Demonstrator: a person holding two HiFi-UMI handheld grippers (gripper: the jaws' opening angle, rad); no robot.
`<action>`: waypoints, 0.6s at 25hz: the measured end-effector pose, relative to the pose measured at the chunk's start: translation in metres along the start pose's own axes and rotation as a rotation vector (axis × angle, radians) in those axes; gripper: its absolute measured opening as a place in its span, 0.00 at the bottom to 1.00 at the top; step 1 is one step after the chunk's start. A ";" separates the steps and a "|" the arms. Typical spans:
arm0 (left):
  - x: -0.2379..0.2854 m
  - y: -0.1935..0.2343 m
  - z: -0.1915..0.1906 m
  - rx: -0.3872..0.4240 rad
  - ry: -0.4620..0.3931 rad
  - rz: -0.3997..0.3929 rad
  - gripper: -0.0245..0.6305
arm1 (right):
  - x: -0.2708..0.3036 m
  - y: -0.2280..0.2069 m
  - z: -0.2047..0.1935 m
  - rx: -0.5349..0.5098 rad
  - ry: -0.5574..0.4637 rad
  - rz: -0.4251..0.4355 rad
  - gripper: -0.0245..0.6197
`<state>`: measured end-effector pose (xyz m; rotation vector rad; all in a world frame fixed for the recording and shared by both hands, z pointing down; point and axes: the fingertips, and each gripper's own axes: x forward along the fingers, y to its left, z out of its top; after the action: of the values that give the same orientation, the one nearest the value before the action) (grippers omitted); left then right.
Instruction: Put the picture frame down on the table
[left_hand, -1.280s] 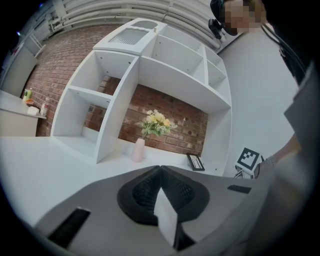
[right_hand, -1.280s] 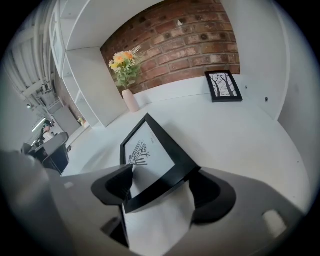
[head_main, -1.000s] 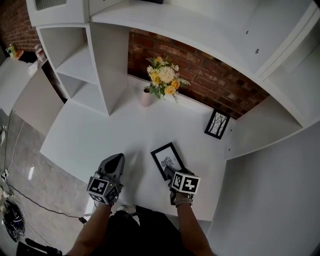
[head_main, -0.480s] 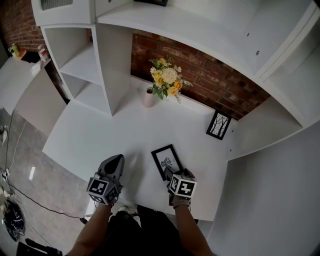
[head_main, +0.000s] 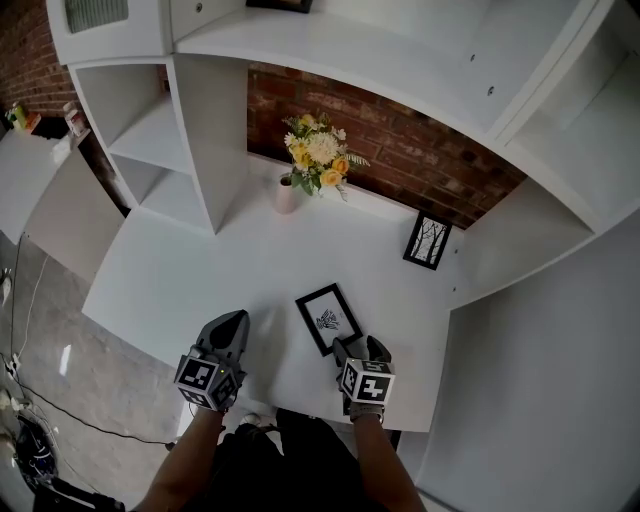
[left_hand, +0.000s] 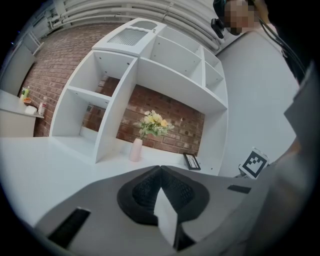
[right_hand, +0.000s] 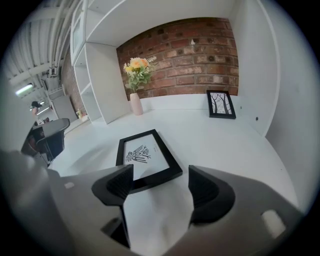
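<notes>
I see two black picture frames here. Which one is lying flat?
The frame with the bird drawing, near the front edge of the table, lies flat, face up; the frame with the tree drawing stands upright by the brick wall.

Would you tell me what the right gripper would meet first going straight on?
Probably the picture frame, flat on the table just ahead; the right gripper, jaws lately closing a little, is open and empty.
</notes>
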<state>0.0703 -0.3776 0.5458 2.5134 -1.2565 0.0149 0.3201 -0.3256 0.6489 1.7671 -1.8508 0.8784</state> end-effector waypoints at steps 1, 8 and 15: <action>0.001 -0.002 0.000 0.002 0.001 -0.007 0.04 | -0.003 -0.001 0.001 -0.004 -0.014 -0.007 0.56; 0.002 -0.013 0.000 0.023 0.014 -0.056 0.04 | -0.029 -0.002 0.016 -0.002 -0.188 -0.016 0.21; 0.000 -0.023 0.005 0.051 0.015 -0.102 0.04 | -0.060 0.002 0.027 -0.044 -0.340 -0.015 0.05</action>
<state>0.0876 -0.3659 0.5342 2.6127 -1.1342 0.0415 0.3272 -0.3021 0.5882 1.9979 -2.0401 0.5508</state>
